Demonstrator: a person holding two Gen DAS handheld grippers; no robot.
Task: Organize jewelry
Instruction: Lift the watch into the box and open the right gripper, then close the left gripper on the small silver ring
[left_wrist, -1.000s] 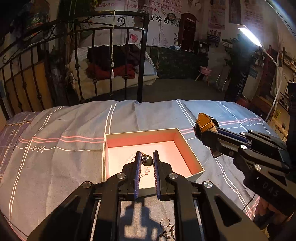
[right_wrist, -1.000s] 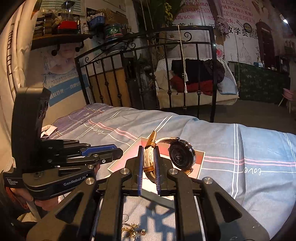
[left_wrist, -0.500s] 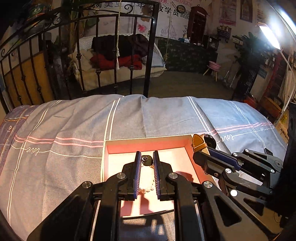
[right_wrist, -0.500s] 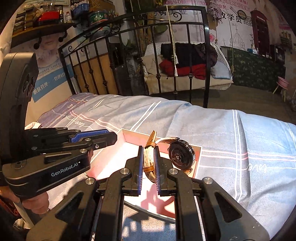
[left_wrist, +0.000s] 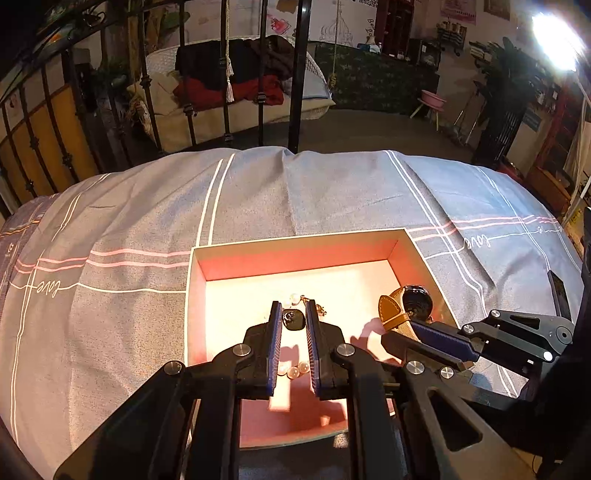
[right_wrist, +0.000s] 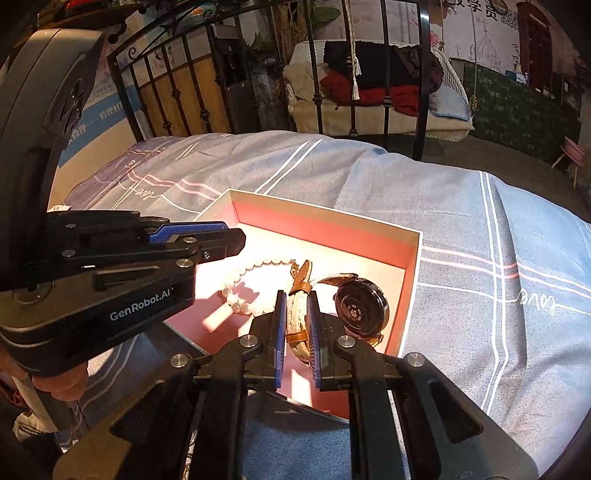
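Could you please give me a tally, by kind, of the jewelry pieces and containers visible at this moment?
Pearl bracelet, held by the left gripper: 1
Wristwatch, strap held by the right gripper: 1
Open pink-lined box: 1
Total: 3

"GenRobot.AI" in white on left gripper (right_wrist: 236, 240) body, left of jaws. "love" stitched on bedspread (left_wrist: 332, 192), left of jaws.

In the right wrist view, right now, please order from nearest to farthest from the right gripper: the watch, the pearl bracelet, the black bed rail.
1. watch: strap between the right gripper pads.
2. pearl bracelet: left, in the box.
3. black bed rail: beyond the bed.
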